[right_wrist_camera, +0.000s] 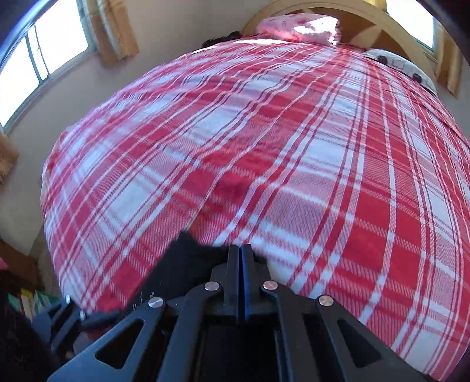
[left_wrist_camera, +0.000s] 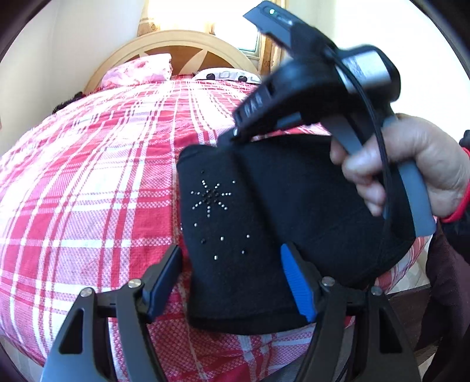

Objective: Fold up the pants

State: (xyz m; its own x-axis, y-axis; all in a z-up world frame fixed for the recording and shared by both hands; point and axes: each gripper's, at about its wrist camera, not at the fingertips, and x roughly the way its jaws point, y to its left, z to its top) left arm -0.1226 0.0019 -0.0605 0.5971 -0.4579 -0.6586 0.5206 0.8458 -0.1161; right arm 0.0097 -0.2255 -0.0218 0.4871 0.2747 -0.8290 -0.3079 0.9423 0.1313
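Black pants (left_wrist_camera: 264, 223) folded small, lying on plaid bed (left_wrist_camera: 88, 191) near edge. Our left claw (left_wrist_camera: 232, 279) spread wide around them, not pinching. Right claw (left_wrist_camera: 235, 133) clenched at top corner, maybe pinching fabric. Risk: pulling that corner undoes fold, or bundle slides off.

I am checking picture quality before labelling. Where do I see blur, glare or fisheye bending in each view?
Left wrist view: the right gripper is motion-blurred, the window is blown out white, and the black pants stay sharp. Right wrist view: the plaid bedspread bulges like a dome and looks smeared, and the left window glares.
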